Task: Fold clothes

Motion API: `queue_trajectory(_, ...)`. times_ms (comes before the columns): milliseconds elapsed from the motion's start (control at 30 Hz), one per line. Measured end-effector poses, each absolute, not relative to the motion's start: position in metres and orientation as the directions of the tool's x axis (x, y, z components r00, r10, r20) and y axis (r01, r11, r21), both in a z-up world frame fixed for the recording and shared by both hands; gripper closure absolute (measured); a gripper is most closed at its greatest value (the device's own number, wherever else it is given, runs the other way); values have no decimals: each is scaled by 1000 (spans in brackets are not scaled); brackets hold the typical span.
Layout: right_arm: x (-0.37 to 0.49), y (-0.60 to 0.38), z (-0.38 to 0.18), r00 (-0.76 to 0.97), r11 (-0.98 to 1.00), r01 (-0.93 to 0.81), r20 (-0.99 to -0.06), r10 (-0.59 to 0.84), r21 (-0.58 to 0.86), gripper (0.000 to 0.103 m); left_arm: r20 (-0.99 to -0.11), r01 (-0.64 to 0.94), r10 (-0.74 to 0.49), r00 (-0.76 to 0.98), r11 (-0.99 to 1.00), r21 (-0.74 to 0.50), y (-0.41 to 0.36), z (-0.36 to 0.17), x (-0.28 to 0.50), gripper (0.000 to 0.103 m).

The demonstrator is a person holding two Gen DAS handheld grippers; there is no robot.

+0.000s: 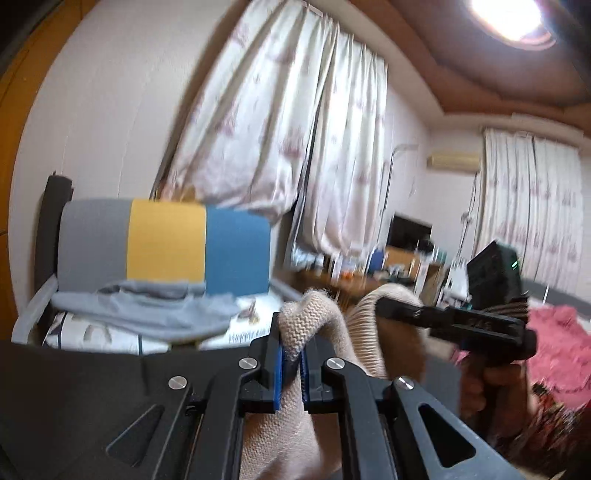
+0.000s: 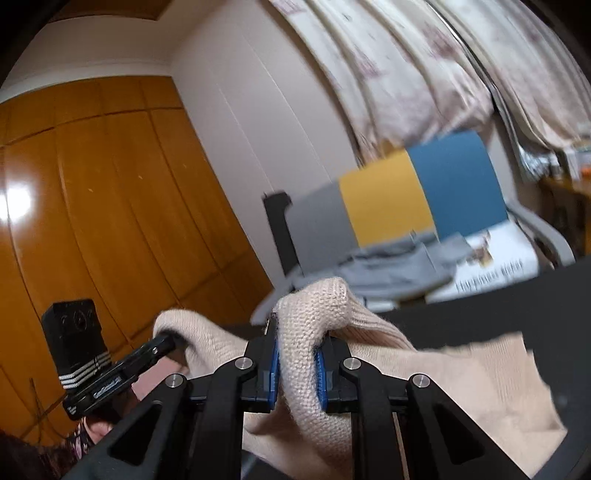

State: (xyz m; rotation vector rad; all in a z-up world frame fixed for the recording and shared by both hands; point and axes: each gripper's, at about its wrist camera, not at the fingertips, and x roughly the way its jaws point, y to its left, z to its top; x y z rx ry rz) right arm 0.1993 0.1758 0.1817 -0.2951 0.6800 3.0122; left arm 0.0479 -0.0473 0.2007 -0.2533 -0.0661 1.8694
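Wardrobe only in right-wrist view

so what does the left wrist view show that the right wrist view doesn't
Only the left wrist view: a ceiling light, a pink cloth, a cluttered desk.
Only the right wrist view: wooden closet doors.
Both: each claw, left and right, shut on the beige sweater, the grey garment and the grey, yellow and blue panel.

Each black claw has blue pads and silver screws.
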Motion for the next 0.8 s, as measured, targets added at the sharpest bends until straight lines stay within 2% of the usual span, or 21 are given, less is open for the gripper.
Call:
queue_trajectory(167, 192, 172, 240, -997, -916, -3, -77, -31, 402, 88, -35, -942, 951, -308, -310, -129, -61, 263, 50, 97)
queue_trajectory(367, 196, 153, 309, -999, -957, 37, 45, -25, 287, 91, 62, -946, 947, -316, -309, -96, -79, 319, 56, 97)
queue_trajectory(533, 183, 146, 335, -997, -960, 66, 60, -52, 272, 91, 99, -952, 949, -300, -291, -97, -94, 349, 61, 97)
queue_trajectory(800, 124, 151, 367, -971, -894, 238, 90, -220, 381, 91, 207, -969, 947, -245, -240, -52, -130, 406, 88, 97)
